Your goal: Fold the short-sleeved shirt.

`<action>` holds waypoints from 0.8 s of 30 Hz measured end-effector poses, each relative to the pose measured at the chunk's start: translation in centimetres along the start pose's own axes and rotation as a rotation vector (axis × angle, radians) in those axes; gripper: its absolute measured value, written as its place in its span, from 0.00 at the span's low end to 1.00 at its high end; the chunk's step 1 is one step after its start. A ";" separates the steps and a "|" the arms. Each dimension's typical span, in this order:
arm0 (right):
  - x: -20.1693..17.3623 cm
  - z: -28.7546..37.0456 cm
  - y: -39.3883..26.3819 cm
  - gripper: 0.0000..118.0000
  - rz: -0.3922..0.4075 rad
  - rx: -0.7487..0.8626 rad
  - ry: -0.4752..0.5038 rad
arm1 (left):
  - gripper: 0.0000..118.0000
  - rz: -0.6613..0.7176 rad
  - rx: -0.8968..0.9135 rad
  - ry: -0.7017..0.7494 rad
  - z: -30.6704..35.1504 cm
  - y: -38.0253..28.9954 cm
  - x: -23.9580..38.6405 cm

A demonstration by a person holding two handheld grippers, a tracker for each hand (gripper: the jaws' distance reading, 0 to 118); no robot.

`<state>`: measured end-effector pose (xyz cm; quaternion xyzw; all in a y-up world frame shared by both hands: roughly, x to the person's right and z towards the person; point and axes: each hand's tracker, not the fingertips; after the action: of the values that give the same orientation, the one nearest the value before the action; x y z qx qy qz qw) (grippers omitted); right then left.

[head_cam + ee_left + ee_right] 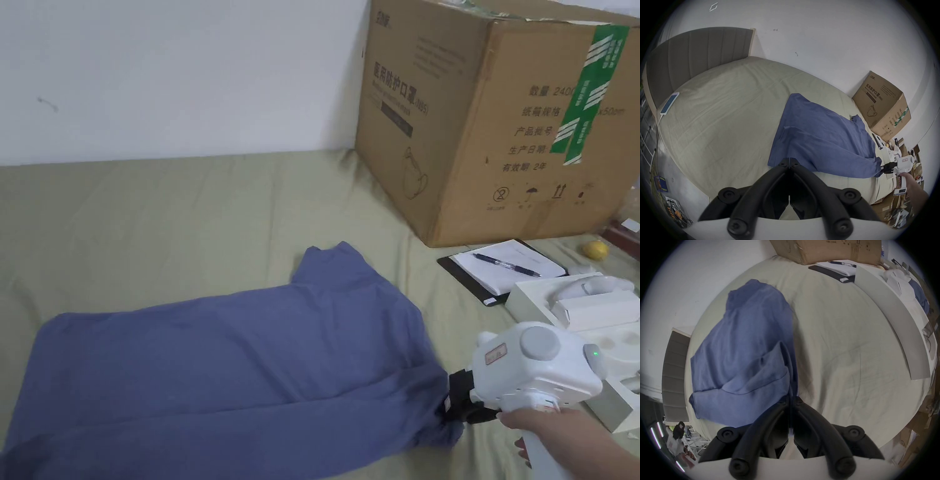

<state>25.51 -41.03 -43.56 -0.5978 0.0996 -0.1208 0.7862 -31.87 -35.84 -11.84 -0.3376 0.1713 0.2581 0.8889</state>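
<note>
A blue short-sleeved shirt lies spread on the pale green bed sheet, one sleeve pointing toward the wall. A hand holds my right gripper at the shirt's near right corner, and its black jaws are shut on the cloth. In the right gripper view the jaws pinch a thin fold of the shirt, which bunches up just ahead of them. In the left gripper view my left gripper is shut on the shirt's near edge, with the right gripper farther along that same edge.
A large cardboard box stands against the wall at the right. In front of it lie a clipboard with paper and a pen, a white foam tray and a small yellow object. A phone rests near the grey headboard.
</note>
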 end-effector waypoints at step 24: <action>-2.9 2.1 -1.2 0.03 0.046 0.010 0.034 | 0.93 -0.288 -0.410 0.359 -15.7 1.7 0.1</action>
<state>23.30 -38.50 -41.84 -0.5891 0.1258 -0.1132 0.7901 -34.80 -45.51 -23.95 -0.5711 0.2205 0.0948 0.7850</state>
